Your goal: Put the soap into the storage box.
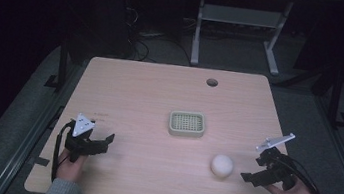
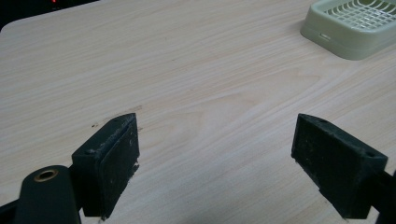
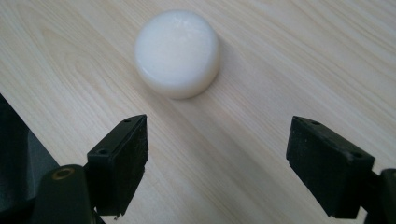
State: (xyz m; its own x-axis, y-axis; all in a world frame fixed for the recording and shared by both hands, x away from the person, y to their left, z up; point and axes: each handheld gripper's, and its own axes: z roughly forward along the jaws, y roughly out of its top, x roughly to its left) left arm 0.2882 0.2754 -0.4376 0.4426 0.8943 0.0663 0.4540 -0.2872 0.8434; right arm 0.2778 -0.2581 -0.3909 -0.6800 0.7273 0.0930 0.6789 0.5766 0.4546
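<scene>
A round white soap-like puck (image 1: 222, 165) lies on the wooden table (image 1: 160, 90) at the front right. In the right gripper view the puck (image 3: 178, 52) sits just beyond my open right gripper (image 3: 217, 161), apart from both jaws. In the high view that right gripper (image 1: 253, 169) is a short way right of the puck. A pale green slotted dish (image 1: 187, 123) rests near the table's middle, its corner (image 2: 355, 25) at the top right of the left gripper view. My left gripper (image 1: 107, 140) (image 2: 215, 161) stands open over bare wood at the front left, holding nothing.
A round cable hole (image 1: 212, 82) is near the table's far edge. Beyond the table stand a white desk frame (image 1: 240, 25) and cables on a dark floor. Metal rails run along both sides of the table.
</scene>
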